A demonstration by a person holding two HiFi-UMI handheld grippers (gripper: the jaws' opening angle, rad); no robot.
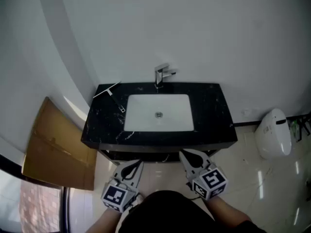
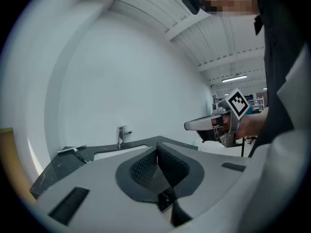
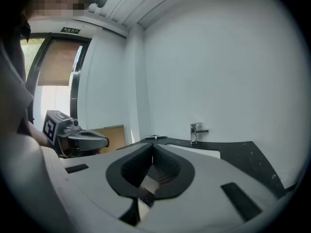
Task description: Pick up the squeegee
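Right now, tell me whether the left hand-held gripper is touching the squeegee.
Apart. The head view shows the left hand-held gripper held short of the counter, the squeegee lying at its back left corner, bare black top between them.

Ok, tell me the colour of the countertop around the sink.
The countertop is black with faint white flecks; head view shows it best.

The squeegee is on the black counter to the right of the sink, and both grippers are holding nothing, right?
No, the side is wrong. The head view shows the squeegee on the black counter to the left of the sink. The left gripper and the right gripper do hold nothing.
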